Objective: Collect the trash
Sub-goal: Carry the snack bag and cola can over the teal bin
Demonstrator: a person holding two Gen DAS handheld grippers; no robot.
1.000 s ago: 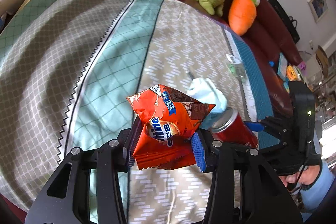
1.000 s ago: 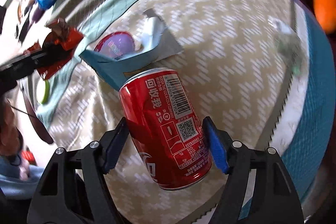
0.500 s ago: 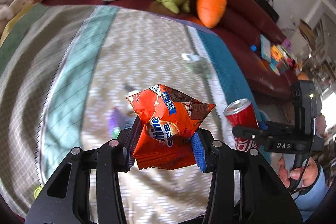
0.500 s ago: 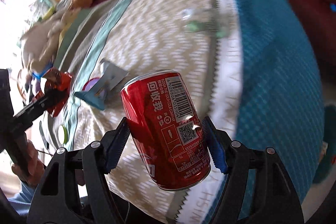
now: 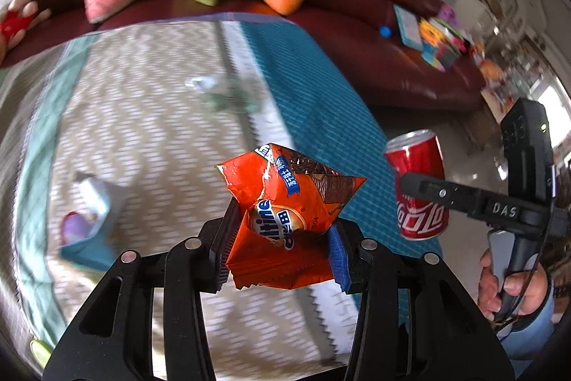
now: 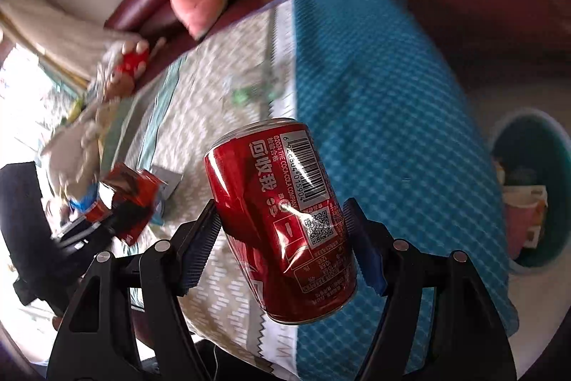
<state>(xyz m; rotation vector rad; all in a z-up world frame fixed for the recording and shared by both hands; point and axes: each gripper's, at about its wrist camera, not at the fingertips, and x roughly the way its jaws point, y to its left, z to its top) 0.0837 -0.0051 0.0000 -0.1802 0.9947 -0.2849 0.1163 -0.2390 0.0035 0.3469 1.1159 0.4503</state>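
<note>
Right wrist view: the red can (image 6: 285, 220), light, rigid and slick (grip mid-body), sits clamped in the right claw (image 6: 282, 238) above the blanket's (image 6: 374, 95) edge, bin (image 6: 531, 131) nearby, while the left claw (image 5: 278, 249) pinches the crinkly orange wrapper (image 5: 282, 213).

Left gripper (image 5: 280, 250): black plastic frame with slotted arms, silver screws, one black ribbed pad and one blue. Right gripper (image 6: 285, 247): same build, blue ribbed pads; its side arm bears white letters "DAS". Hand (image 5: 510, 281) with black cable and light blue sleeve (image 5: 528, 338).
</note>
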